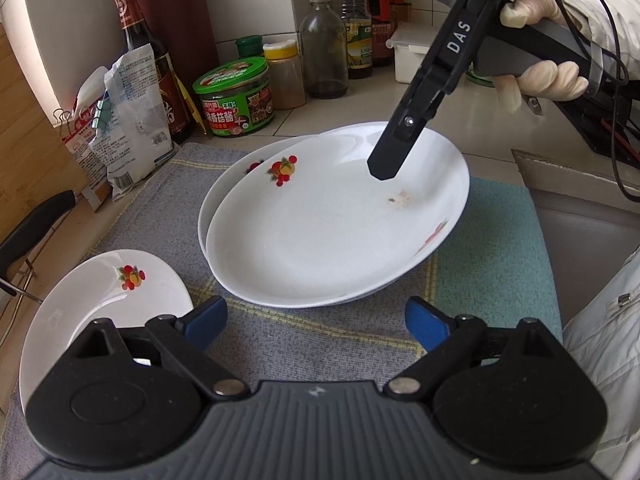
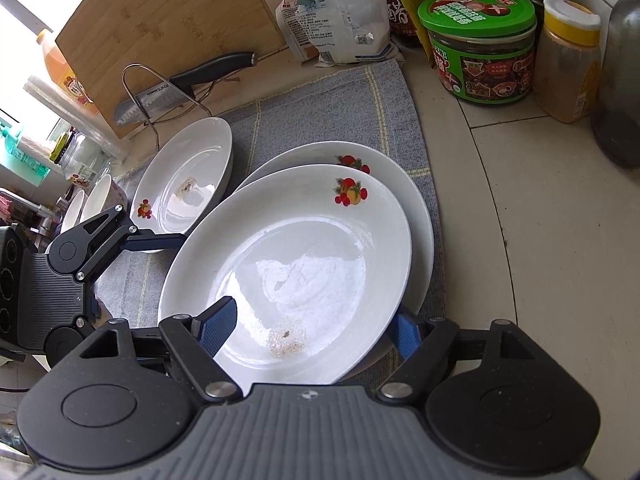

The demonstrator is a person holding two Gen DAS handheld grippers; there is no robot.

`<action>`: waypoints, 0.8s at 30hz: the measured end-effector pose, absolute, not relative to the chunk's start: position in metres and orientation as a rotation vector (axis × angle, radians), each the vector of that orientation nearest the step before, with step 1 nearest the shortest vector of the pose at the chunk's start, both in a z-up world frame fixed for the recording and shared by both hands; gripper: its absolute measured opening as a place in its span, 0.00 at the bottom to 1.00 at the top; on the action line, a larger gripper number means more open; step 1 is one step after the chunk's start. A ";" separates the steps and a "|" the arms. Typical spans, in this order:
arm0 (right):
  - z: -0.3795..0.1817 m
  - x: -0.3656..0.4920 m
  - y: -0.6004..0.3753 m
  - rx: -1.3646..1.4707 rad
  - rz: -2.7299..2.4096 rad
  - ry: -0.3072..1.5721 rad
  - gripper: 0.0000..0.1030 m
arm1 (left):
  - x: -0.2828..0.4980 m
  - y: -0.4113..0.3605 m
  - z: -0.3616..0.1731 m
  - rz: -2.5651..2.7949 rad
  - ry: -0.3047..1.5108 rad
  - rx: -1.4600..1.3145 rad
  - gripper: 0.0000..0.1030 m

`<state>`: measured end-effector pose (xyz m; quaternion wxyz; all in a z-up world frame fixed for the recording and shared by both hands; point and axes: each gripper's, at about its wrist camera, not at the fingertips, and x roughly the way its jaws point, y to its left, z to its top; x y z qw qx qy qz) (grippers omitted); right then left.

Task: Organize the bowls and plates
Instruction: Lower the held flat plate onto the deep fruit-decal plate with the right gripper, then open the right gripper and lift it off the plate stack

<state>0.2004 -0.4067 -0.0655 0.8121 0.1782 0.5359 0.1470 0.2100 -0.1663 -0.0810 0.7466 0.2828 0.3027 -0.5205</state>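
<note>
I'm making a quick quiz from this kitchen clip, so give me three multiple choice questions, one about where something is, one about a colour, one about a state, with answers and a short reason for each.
1. Where does the top plate sit?
A. Nested in another plate of its kind
B. Alone on the bare counter
C. Inside the sink

2. What colour is the lid of the round sauce jar?
A. Red
B. Green
C. White

3. How does the left gripper stand?
A. Clamped on the small plate
B. Shut on the cloth
C. Open, holding nothing

Answers:
1. A, the rim of a second plate shows beneath and behind it, both on the grey cloth.
2. B, the lid is bright green, beside a yellow-capped jar.
3. C, its blue pads stand wide apart over the cloth, with the small plate off to one side.
</note>
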 end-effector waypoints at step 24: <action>-0.049 0.179 -0.394 0.299 0.247 1.076 0.98 | 0.199 -0.152 -0.072 -1.085 0.651 0.560 0.94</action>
